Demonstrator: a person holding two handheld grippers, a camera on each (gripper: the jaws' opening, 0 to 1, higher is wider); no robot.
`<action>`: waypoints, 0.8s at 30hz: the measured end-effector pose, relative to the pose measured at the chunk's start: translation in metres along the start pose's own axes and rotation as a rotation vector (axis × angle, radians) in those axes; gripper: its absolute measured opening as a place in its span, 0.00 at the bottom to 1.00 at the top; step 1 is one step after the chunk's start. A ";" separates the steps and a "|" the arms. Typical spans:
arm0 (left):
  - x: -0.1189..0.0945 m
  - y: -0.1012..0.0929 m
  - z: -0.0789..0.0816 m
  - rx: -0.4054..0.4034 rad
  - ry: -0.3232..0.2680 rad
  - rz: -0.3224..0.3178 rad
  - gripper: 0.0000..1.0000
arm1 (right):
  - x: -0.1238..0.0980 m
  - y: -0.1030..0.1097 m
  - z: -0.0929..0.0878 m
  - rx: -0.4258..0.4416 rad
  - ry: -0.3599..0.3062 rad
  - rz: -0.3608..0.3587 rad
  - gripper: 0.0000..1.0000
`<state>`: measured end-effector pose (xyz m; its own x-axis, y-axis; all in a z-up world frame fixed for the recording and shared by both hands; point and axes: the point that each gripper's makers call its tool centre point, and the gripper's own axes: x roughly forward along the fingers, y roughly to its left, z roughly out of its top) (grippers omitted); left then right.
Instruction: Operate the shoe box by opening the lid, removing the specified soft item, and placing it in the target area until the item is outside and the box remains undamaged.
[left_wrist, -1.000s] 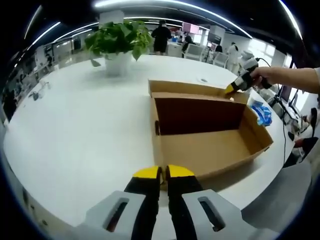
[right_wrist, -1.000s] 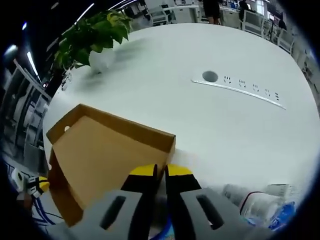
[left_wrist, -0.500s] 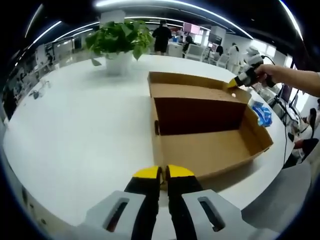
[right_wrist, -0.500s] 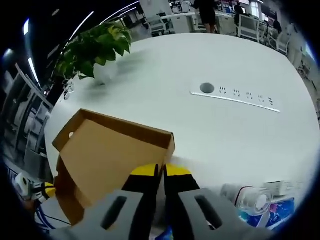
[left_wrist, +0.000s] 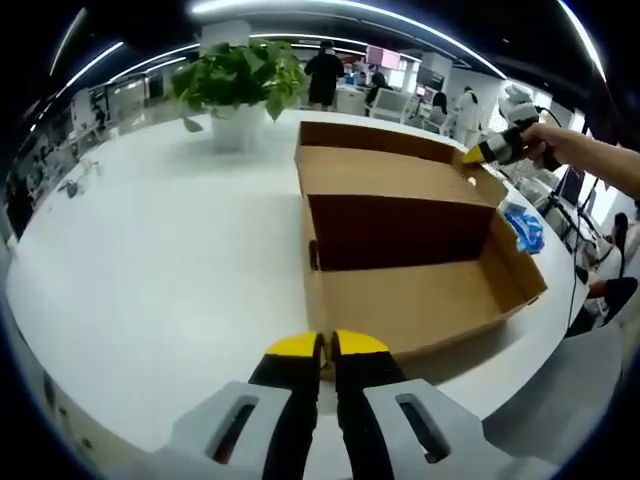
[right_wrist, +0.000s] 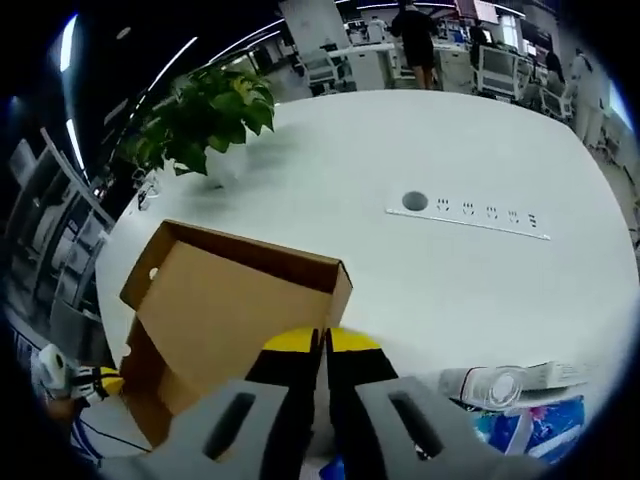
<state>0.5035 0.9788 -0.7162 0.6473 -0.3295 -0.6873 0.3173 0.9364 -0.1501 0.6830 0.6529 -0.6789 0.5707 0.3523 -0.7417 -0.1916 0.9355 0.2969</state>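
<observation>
Left gripper (left_wrist: 325, 345): jaws closed, pinching near rim of shoe box (left_wrist: 410, 300). Right gripper (right_wrist: 322, 340): jaws closed on corner edge of lid (right_wrist: 235, 300), lid lifted partway. Box interior bare. On white table (left_wrist: 170, 250): one potted plant (left_wrist: 238, 85), one blue packet (left_wrist: 522, 225), one power-socket strip (right_wrist: 470, 213).

Right gripper (right_wrist: 319, 340) jaws closed, apparently pinching cardboard lid (right_wrist: 225, 310) edge; potted plant (right_wrist: 203, 120) beyond on white table (right_wrist: 450, 270).

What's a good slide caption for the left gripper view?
Right gripper lifts the cardboard lid of an empty shoe box on a white table.
</observation>
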 end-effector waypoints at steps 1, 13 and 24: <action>0.000 0.000 0.000 0.002 0.001 0.000 0.01 | -0.003 0.001 0.001 -0.004 -0.007 0.002 0.01; 0.001 -0.001 0.000 0.007 -0.001 -0.005 0.01 | -0.025 0.010 0.010 -0.034 -0.071 0.025 0.00; 0.001 -0.001 0.001 0.011 -0.003 -0.010 0.01 | -0.046 0.020 0.008 -0.064 -0.138 0.035 0.00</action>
<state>0.5044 0.9773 -0.7162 0.6464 -0.3392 -0.6835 0.3313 0.9317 -0.1491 0.6597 0.6554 -0.6337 0.6664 0.3814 -0.6407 -0.2610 0.9242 0.2787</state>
